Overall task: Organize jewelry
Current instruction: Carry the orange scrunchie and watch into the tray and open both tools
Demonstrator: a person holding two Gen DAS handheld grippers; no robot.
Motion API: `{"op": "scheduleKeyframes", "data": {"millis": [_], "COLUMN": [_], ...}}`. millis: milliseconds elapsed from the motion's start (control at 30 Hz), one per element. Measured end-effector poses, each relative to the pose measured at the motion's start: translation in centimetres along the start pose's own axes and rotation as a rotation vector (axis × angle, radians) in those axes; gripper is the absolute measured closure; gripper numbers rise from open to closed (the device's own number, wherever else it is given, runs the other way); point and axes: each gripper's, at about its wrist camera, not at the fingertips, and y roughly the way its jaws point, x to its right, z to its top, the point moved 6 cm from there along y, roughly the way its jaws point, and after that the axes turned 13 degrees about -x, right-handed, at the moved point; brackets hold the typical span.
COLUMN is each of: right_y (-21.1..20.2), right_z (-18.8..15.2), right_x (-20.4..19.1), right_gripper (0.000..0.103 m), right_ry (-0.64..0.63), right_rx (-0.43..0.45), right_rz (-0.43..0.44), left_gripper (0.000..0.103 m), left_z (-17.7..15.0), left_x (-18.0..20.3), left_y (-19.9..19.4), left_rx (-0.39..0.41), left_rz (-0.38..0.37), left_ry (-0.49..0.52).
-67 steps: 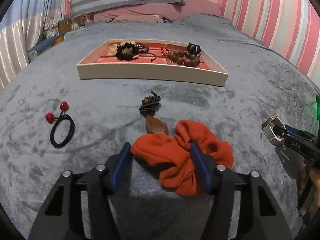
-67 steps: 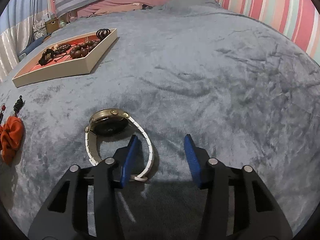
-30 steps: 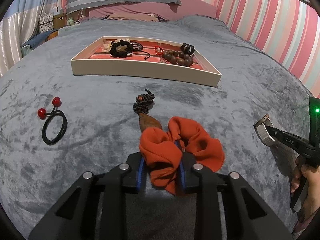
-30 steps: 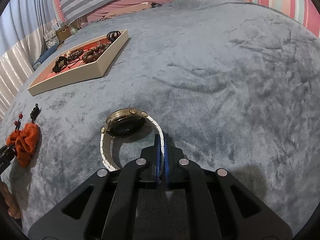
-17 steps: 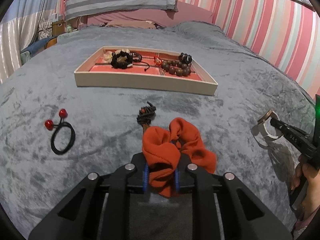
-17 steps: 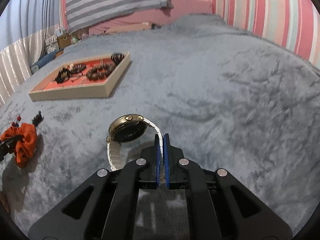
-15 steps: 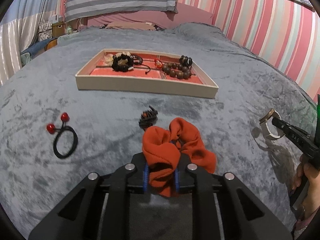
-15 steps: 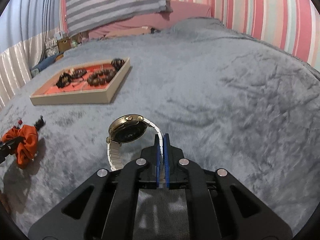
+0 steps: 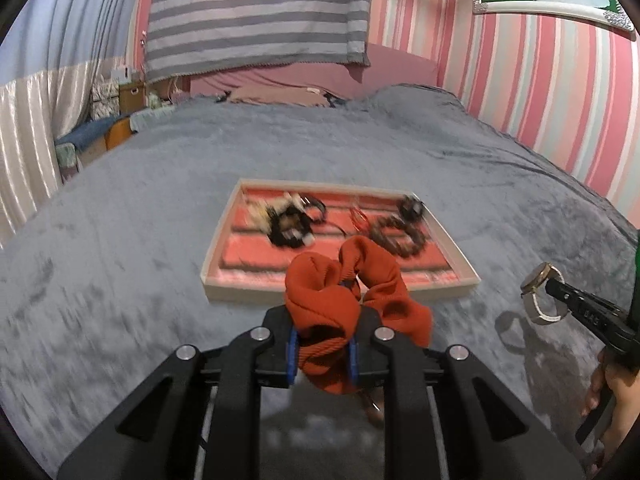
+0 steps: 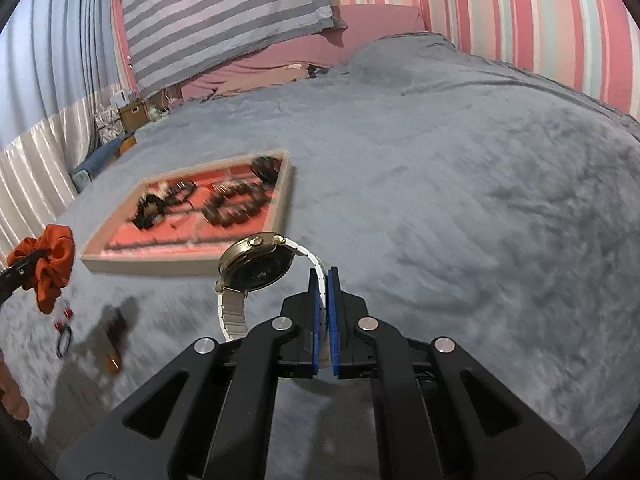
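Note:
My left gripper point(image 9: 322, 336) is shut on an orange scrunchie point(image 9: 344, 300), held in the air in front of the cream jewelry tray point(image 9: 340, 294). The tray has a red lining and holds bead bracelets and dark hair ties. My right gripper point(image 10: 322, 280) is shut on the white strap of a gold-cased wristwatch point(image 10: 256, 266), also lifted off the bed. In the left wrist view the watch point(image 9: 538, 286) hangs at the right, to the right of the tray. In the right wrist view the scrunchie point(image 10: 50, 268) shows at the far left beside the tray point(image 10: 192, 260).
Everything rests on a grey plush bedspread point(image 10: 460, 200). A black hair tie with red beads point(image 10: 63, 330) and a brown pendant on a dark cord point(image 10: 114, 340) lie on it, below the lifted scrunchie. A striped pillow and pink striped wall stand behind.
Both grippers have risen off the bed and moved toward the tray, carrying the scrunchie and the watch. The tray now looks nearer and is seen from higher up.

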Motion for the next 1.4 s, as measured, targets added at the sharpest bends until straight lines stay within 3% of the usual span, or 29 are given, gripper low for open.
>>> {"op": "scheduleKeyframes", "data": {"millis": [233,433,700,1167,1233,1300,1400], "right_y": [3.0,7.4,12.5,16.5,16.6,16.6,16.0], "right_z": [4.5,6.2,7.0,7.4,7.1,6.9,6.8], "right_x": [-5.2,-7.8,-8.7,-8.5,-8.5,-8.6,-9.0], "right_gripper": [0.098,0.098,0.098,0.098,0.098,0.097,0.093], "right_ry": [-0.028,-0.019,-0.013,-0.024,-0.023,-0.024,-0.049], "right_rx": [0.006,-0.033,-0.086,-0.156,-0.162,-0.164,-0.16], "right_rz": [0.013,0.029,-0.006,-0.044,-0.044,-0.04,-0.043], "left_gripper": [0.085,0.085,0.085,0.081,0.079,0.068,0.058], "left_z": [4.9,7.2,6.5,6.7,6.6,6.4,6.3], "left_x": [-3.3,-5.4,-6.4,-7.4,-7.6,-7.8,-7.9], "left_y": [2.8,6.9,13.6,18.6,18.8,18.8,18.1], "left_rx": [0.002,-0.043,-0.165,-0.277,-0.281,-0.279,-0.267], "left_rz": [0.036,0.034,0.048,0.092,0.095,0.105,0.097], "left_ry": [-0.006,-0.008,0.01,0.011,0.011,0.01,0.004]}}
